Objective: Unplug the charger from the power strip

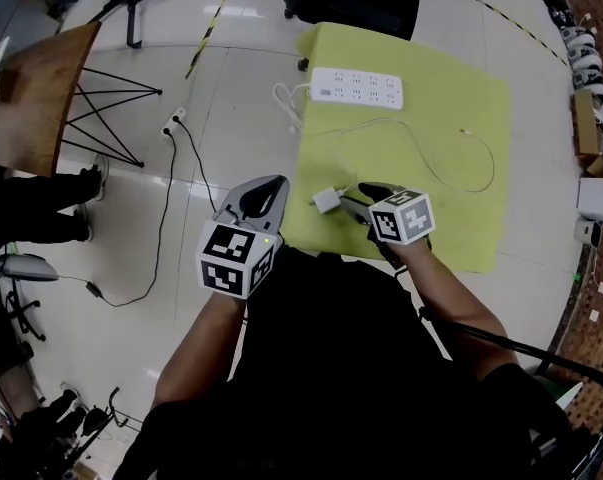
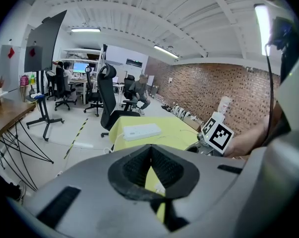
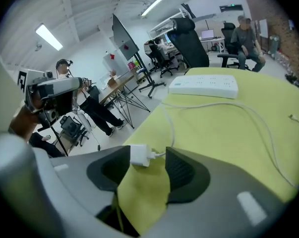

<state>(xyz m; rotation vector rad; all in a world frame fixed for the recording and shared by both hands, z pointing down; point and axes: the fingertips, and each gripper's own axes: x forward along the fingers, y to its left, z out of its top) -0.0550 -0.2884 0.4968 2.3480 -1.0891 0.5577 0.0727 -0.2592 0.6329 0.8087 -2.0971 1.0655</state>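
Right gripper (image 1: 353, 204) jaws wide, boxy white charger (image 1: 326, 200) between tips on yellow cloth (image 1: 451, 118); strip (image 1: 357, 86) well apart at twelve; left gripper (image 1: 269, 186) pinched closed.

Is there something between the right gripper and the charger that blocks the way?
Nothing visible does. The charger lies unplugged on the yellow cloth, right at the tips of the right gripper, whose jaws are open. Only its own cable runs off beside it.
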